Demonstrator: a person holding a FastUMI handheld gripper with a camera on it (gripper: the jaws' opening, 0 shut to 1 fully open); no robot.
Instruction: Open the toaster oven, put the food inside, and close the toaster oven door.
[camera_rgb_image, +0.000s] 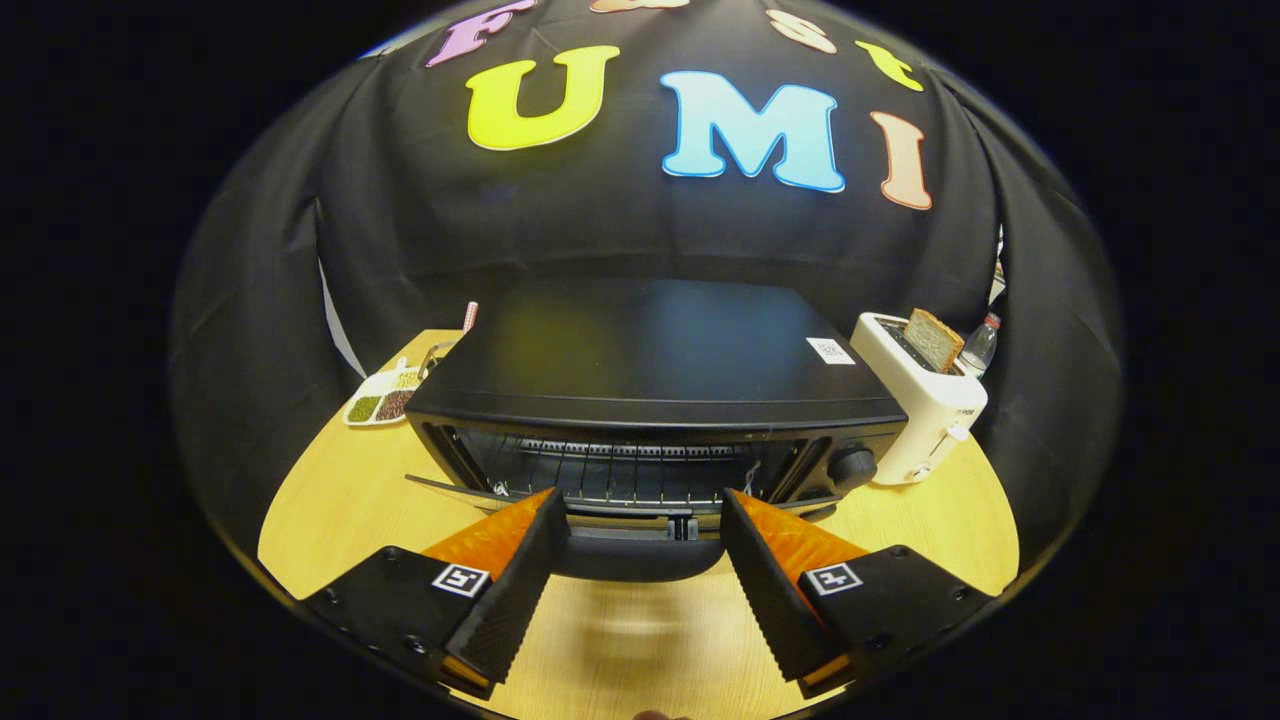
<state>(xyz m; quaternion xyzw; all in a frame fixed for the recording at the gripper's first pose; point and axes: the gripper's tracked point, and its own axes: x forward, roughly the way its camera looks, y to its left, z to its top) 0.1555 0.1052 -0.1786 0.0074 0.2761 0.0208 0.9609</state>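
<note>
- Black metal makes up the one toaster oven (650, 370) that stands in the middle of the pale wooden surface (330, 500), just ahead of the tool.
- Its door (640, 545) is swung down and open, with the dark handle lying between the two fingertips; one wire rack (630, 470) shows inside the cavity.
- One round knob (852, 467) sits at the right end of the oven's front, and one small white sticker (829, 350) lies on its top.
- The tool (645, 520) is released: its two fingers (515, 590) are spread wide to either side of the door handle, and neither visibly presses on it.
- One white pop-up toaster (925, 405) stands just right of the oven, with one slice of bread (933, 338) sticking up from a slot.
- One clear bottle (980, 345) stands behind that toaster.
- One divided white dish (380, 400) of grains or beans rests left of the oven, near the surface's far edge.
</note>
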